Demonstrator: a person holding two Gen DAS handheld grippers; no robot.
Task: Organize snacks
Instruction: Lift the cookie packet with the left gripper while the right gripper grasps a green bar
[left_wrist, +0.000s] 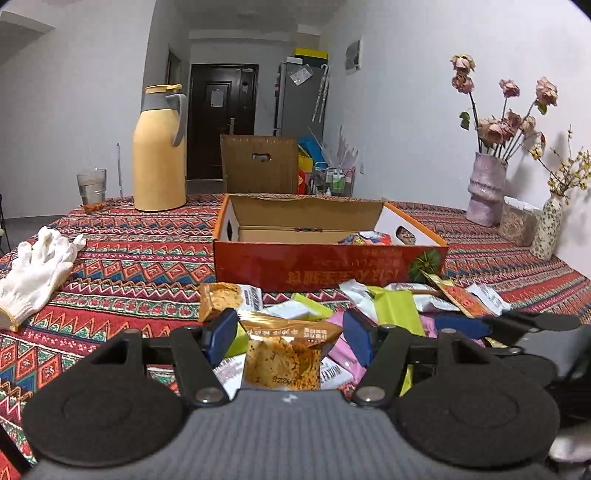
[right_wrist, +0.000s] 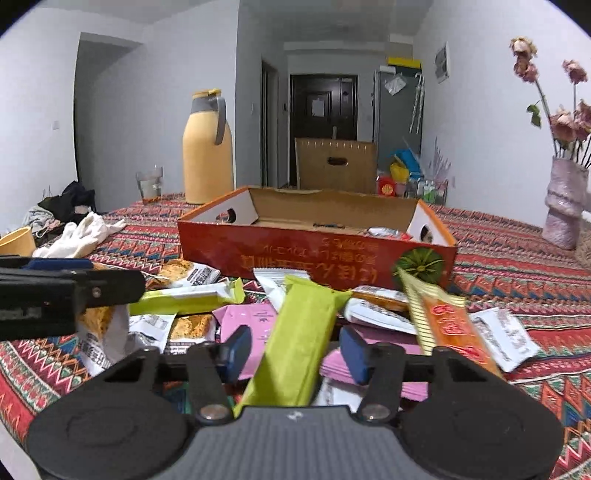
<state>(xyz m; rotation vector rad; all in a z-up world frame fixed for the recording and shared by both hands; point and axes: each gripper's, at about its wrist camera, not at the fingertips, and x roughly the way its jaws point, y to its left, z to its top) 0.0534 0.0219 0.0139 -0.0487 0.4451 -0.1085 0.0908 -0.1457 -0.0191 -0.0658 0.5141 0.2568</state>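
Crinkled clear film, showing orange crumbed snack (left_wrist: 282, 360), is pinched in the left gripper (left_wrist: 291, 338) jaws above the pile. A smooth lime-green oblong pack (right_wrist: 299, 339) lies between the right gripper (right_wrist: 295, 352) jaws; contact cannot be told. A red cardboard box (right_wrist: 314, 254) sits behind on the woven zigzag desk (left_wrist: 129, 266).

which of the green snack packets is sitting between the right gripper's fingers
The long lime-green packet lying lengthwise between the right gripper. The other green packet lies flat across the pile further left, beside the left gripper's finger.
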